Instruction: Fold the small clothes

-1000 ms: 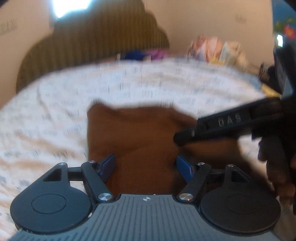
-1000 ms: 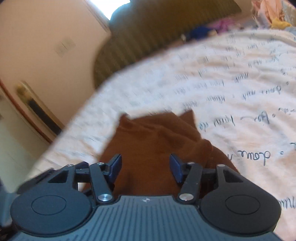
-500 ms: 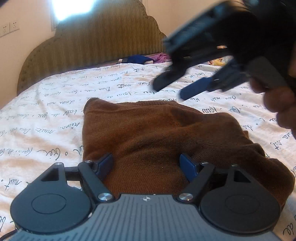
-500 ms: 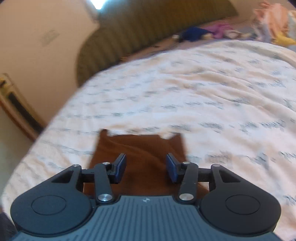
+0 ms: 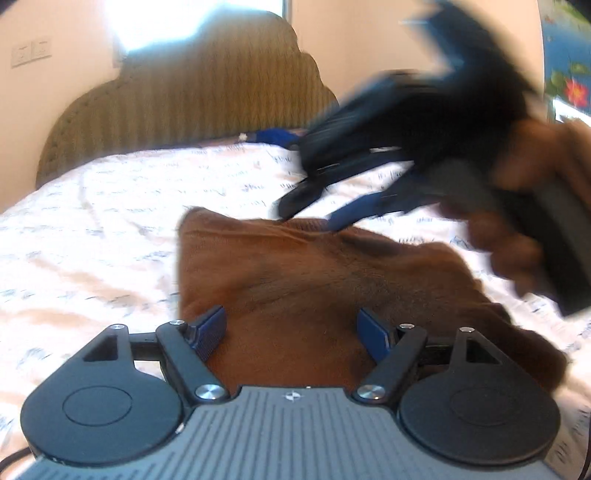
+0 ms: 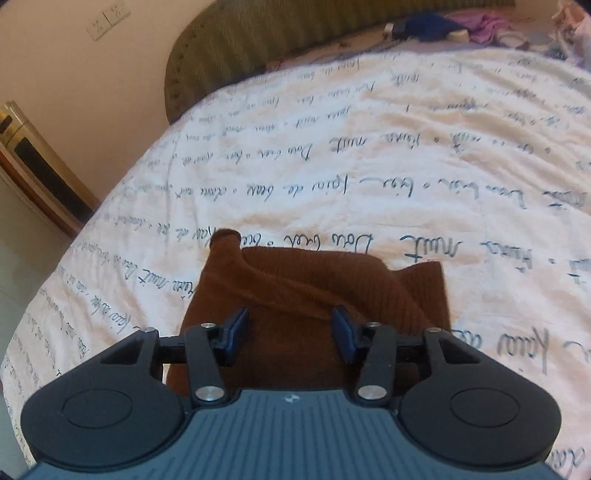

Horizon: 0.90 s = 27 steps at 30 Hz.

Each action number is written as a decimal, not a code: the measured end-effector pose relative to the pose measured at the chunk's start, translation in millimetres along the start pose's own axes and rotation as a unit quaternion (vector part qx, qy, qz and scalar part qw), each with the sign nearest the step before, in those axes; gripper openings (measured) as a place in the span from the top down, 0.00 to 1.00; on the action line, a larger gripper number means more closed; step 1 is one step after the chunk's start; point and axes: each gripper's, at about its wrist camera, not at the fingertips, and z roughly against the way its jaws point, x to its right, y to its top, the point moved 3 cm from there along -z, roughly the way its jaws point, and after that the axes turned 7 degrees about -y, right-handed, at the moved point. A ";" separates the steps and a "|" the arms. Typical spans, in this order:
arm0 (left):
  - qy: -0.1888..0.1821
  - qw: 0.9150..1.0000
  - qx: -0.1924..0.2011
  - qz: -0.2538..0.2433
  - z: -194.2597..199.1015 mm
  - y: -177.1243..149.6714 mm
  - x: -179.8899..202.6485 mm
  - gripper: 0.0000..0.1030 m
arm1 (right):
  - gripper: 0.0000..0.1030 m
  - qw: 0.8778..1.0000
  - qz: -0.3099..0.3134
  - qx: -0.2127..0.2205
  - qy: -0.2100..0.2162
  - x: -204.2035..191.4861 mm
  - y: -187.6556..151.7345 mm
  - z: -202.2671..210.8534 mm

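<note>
A brown knitted garment (image 5: 295,273) lies folded on the white bedspread (image 5: 92,229) with script print. My left gripper (image 5: 293,332) is open, low over the garment's near part, holding nothing. My right gripper (image 5: 310,212) shows blurred in the left wrist view, open, its tips just above the garment's far edge. In the right wrist view the right gripper (image 6: 290,334) is open above the garment (image 6: 317,288), whose sleeve end (image 6: 225,236) sticks out at the far left.
A padded olive headboard (image 5: 192,92) stands at the far end of the bed. Blue and purple clothes (image 6: 443,26) lie by the headboard. A cabinet (image 6: 33,162) stands by the wall left of the bed.
The right gripper has lifted off the garment and swung to its far edge, still open. The left gripper has stayed open over the near part.
</note>
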 end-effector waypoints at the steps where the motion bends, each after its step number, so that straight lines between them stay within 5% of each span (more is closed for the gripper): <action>1: 0.002 1.000 0.006 0.000 14.2 -2.3 -1.5 0.16 | 0.44 1.000 -0.001 0.026 0.006 1.4 -10.7 22.5; 3: 0.013 1.000 0.017 0.002 42.1 -9.3 -4.5 0.05 | 0.18 0.998 0.007 0.068 -0.005 5.1 -39.5 65.8; 7: 0.023 0.999 0.021 -0.003 85.4 -30.6 -5.7 0.05 | 0.16 0.994 0.028 0.090 -0.049 12.3 -113.7 126.1; 12: 0.039 0.999 -0.028 0.008 89.2 -55.8 2.8 0.04 | 0.16 0.987 0.018 0.072 -0.143 15.2 -185.4 141.7; 17: 0.059 0.993 -0.100 -0.009 62.7 -66.0 6.9 0.00 | 0.09 0.976 0.001 0.045 -0.212 11.8 -195.5 115.2; 18: 0.053 0.994 -0.100 0.003 60.1 -66.6 2.3 0.00 | 0.00 0.977 -0.010 0.047 -0.208 10.5 -196.3 111.0; 27: 0.047 0.994 -0.097 0.019 62.8 -69.1 0.6 0.00 | 0.00 0.970 -0.005 0.073 -0.233 3.2 -209.8 105.8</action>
